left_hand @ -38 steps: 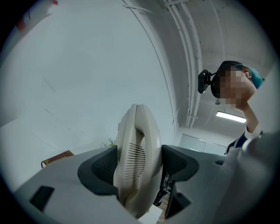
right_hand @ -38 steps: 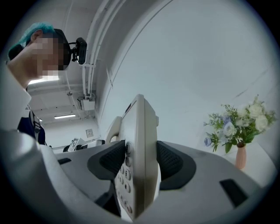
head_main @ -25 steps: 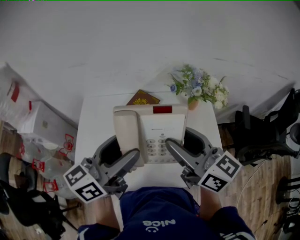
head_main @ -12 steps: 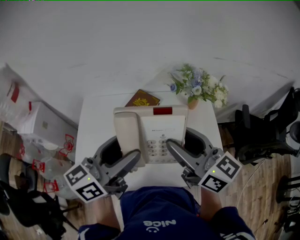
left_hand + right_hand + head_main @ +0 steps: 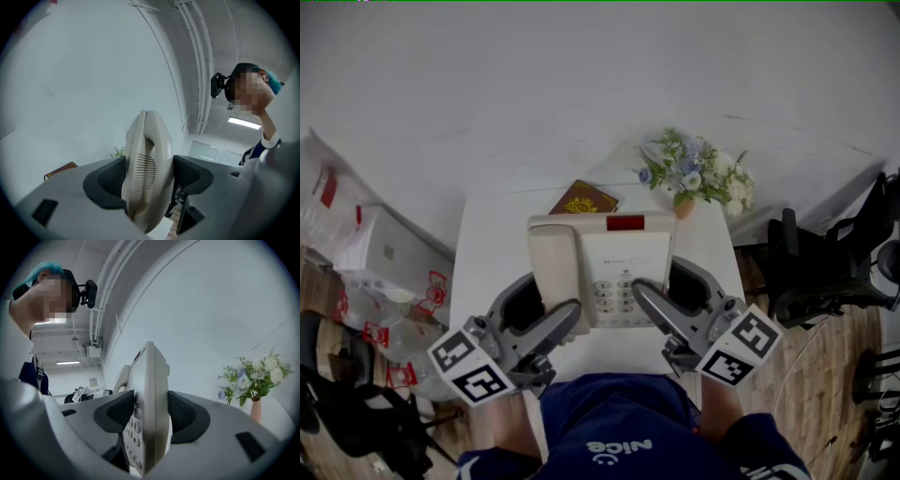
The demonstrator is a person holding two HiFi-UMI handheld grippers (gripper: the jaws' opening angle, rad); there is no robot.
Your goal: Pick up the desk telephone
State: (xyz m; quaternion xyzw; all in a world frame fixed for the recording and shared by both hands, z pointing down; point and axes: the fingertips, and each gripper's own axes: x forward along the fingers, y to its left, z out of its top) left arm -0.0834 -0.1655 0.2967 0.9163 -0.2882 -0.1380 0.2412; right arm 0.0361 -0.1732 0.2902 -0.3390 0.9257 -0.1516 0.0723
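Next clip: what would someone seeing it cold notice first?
The beige desk telephone at the centre, clamped on both sides by the left tool and right tool over the small white table. Next, the white-and-blue flower bouquet at the table's far right corner, and the dark red booklet just behind the telephone.

Head view: dim, grey, low in contrast. Light is even and diffuse, with soft shadow only on the desk [image 5: 487,244].

Left gripper view: brighter, heavy barrel distortion, black corners, pipes [image 5: 201,70] bowed. A ceiling light [image 5: 243,123] glows at right.

Right gripper view: same distortion and dark corners. A ceiling strip light [image 5: 68,363] glows at left. Near jaw surfaces and the near edge of the desk telephone [image 5: 145,418] are soft; flowers [image 5: 253,376] fairly sharp.
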